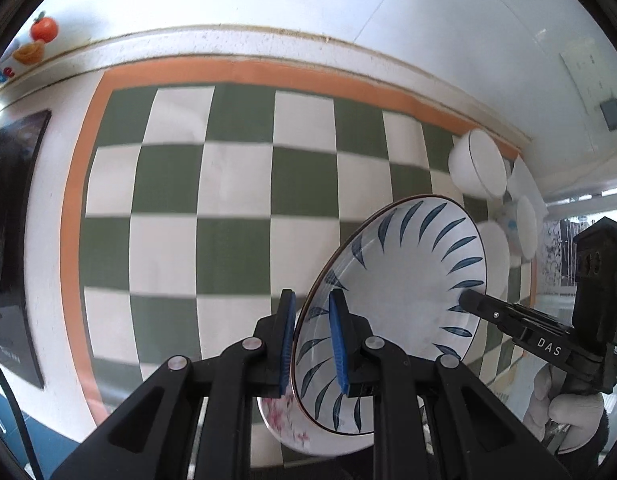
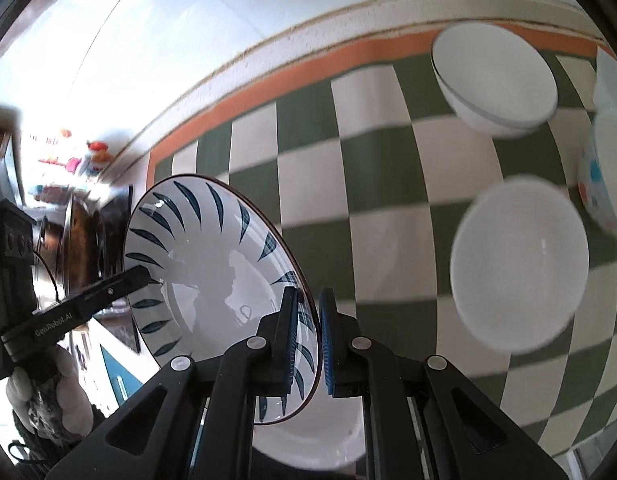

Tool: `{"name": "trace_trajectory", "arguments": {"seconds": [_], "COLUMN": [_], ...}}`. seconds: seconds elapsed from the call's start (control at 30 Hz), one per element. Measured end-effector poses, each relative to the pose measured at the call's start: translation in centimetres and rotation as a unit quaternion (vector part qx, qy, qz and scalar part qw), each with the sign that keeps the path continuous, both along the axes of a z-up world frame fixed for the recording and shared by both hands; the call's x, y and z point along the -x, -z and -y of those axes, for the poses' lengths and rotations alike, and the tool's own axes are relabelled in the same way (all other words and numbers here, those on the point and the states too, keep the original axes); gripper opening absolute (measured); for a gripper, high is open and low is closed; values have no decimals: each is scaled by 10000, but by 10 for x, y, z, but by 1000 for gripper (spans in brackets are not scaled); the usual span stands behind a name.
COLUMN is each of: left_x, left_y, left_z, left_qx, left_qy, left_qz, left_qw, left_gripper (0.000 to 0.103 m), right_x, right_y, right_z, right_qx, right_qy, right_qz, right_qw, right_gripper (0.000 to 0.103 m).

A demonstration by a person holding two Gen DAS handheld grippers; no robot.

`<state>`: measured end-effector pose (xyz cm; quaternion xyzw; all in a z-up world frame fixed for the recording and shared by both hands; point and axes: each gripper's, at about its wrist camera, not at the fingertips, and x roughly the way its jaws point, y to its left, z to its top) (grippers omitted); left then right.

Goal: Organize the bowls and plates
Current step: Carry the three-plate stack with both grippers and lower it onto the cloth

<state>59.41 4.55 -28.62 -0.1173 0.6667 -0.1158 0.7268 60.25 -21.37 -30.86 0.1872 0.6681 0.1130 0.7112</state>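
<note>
**Blue-leaf plate pinched from both sides**

Green-and-white checkered mat [image 1: 212,184] under everything. Tilted blue-leaf plate [image 1: 396,280] up off the mat, above a floral plate [image 1: 284,420] — left gripper [image 1: 312,344] clamped on its near rim, right gripper [image 2: 308,336] clamped on the opposite rim. Off to the right: plain white bowl [image 2: 520,264], rimmed white bowl [image 2: 492,80], dotted bowl [image 2: 600,176] — all resting on the mat.

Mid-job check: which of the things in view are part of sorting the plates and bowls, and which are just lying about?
Part of the job: blue-leaf plate, gripped by left gripper and right gripper; flowered plate underneath; white bowls; dotted bowl.

Lying about: checkered mat; toy fruit on the ledge; wall socket.
</note>
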Motion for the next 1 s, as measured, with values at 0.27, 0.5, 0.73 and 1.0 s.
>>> {"name": "trace_trajectory", "arguments": {"seconds": [0.27,0.5,0.73,1.0], "left_x": [43,54,62,62], "left_y": [23,53,72,78], "left_z": [-1,5,14,18], "left_qx": [-25,-124,-300,-408], "left_qy": [-9,25,205,111], "left_qz": [-298,-572,-739,-780], "left_qw": [9996,9983,9966,9961], "left_gripper": [15,15,15,15], "right_x": [54,75,78,74], "right_y": [21,45,58,67], "right_z": [1,2,1,-7], "right_qx": [-62,-44,103,234], "right_qy": [-16,13,-21,-122], "right_qz": [-176,-365,-477,-511], "right_qw": [9998,9993,9988,9983], "right_gripper": [12,12,12,12]}}
